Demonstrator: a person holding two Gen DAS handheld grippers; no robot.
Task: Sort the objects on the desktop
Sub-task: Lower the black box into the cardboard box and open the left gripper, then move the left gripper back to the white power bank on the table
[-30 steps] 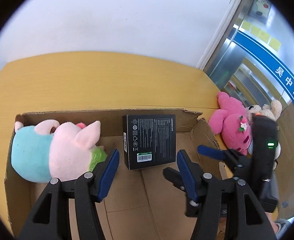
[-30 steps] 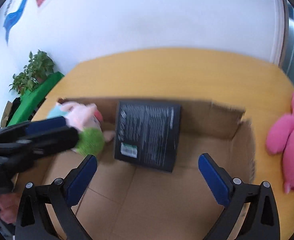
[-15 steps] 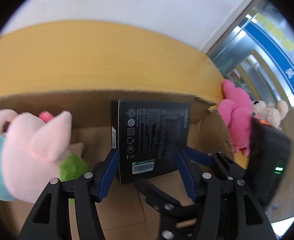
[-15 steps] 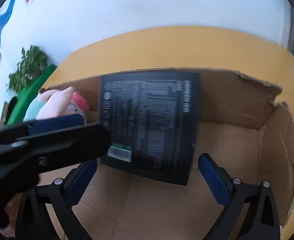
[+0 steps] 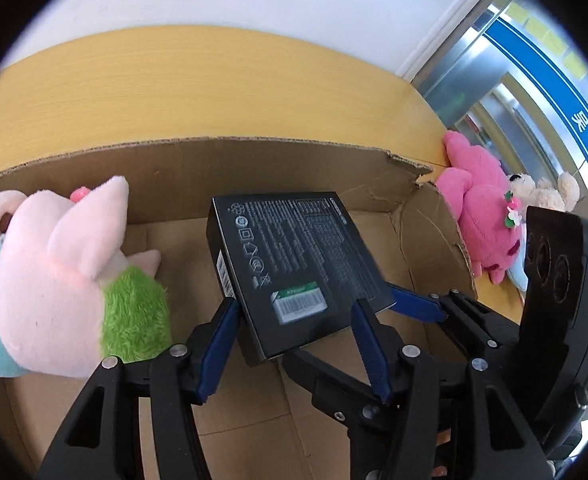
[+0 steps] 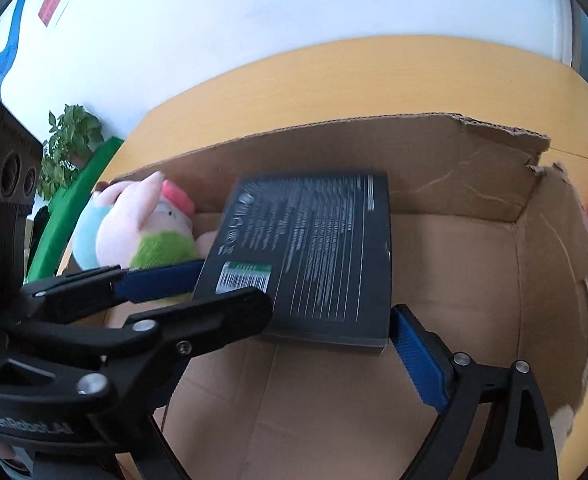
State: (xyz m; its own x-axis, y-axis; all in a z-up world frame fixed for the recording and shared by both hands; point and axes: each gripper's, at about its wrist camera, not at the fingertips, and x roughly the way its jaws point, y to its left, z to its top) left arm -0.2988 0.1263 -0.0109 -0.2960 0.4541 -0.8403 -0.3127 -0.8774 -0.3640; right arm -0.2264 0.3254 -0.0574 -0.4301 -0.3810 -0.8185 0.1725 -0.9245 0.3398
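Observation:
A black box (image 5: 294, 256) with white print and a barcode label stands tilted inside the open cardboard carton (image 5: 294, 168). My left gripper (image 5: 294, 306) has its blue pads pressed against the two sides of the box's lower end. My right gripper (image 6: 294, 316) comes in from the right, and its jaws are closing with the black box (image 6: 313, 248) between them. Its right pad (image 6: 413, 356) sits at the box's lower right corner, and the left gripper's arm hides its other pad. A pink pig plush (image 5: 54, 280) with a green collar lies in the carton's left end.
The carton rests on a yellow wooden table (image 5: 174, 92) by a white wall. Outside its torn right wall lie a bright pink plush (image 5: 481, 216) and a beige teddy (image 5: 541, 196). A potted plant (image 6: 70, 140) stands beyond the table's left edge.
Both grippers sank into the carton toward the black box. The box stood straight against the back wall and now sits tilted between the fingers. The right jaws have narrowed.

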